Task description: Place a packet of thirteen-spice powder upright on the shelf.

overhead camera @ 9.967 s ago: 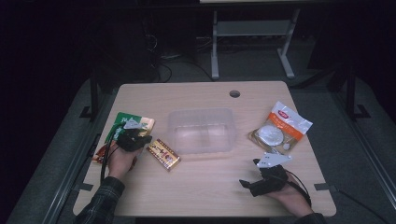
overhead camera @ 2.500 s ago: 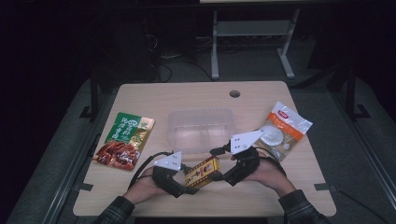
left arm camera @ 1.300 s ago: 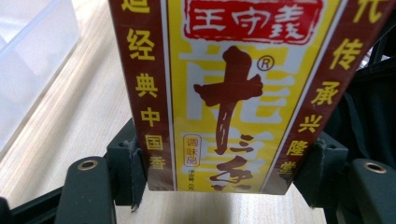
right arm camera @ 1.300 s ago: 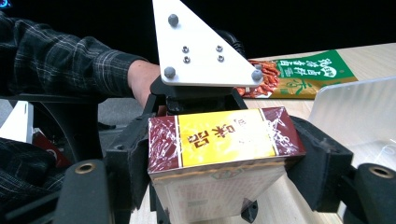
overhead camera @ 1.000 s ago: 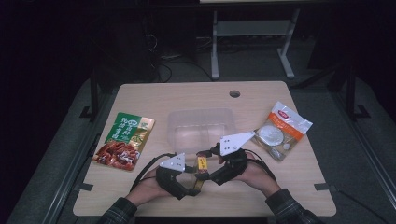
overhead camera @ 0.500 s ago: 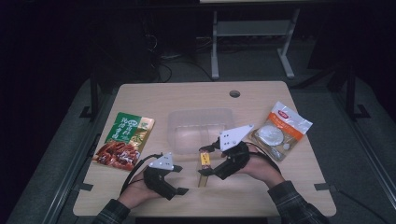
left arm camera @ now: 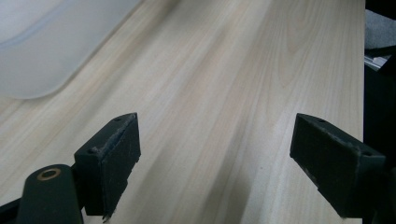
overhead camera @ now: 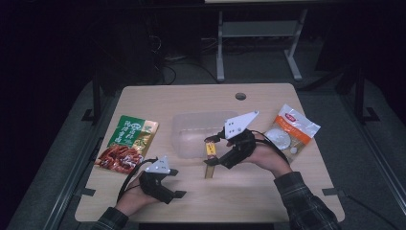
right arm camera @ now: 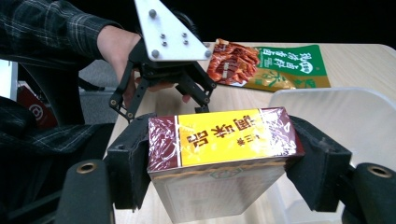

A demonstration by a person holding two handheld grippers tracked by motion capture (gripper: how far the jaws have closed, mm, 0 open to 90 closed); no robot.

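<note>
Right hand (overhead camera: 268, 158): reaches in from the lower right toward the middle of the tabletop (overhead camera: 297, 191), wrist raised, grey plate tilted up over the tool.
Right tool (overhead camera: 210, 152): jaws point left and clamp the box (overhead camera: 210, 154) by its two short sides; in the right gripper view the pads press both ends of the box (right arm camera: 224, 140).
Box: held off the tabletop just in front of the tub (overhead camera: 196, 129), near its front edge; it hangs roughly upright, long side running down.
Box look: flat carton in clear wrap, dark red ends, a yellow panel with dark red characters on the narrow face, a pale broad face below.
Left hand (overhead camera: 134, 196): low at the front left edge, palm down, resting close to the tabletop.
Left tool (overhead camera: 178, 184): jaws spread wide, having just been opening, with bare wood between them; pads (left arm camera: 116, 154) sit apart over the tabletop, tub corner (left arm camera: 42, 56) beyond.
Green pouch (overhead camera: 129, 143): flat at the left, apart from both tools.
White pouch (overhead camera: 292, 132): flat at the right, behind the right hand.
</note>
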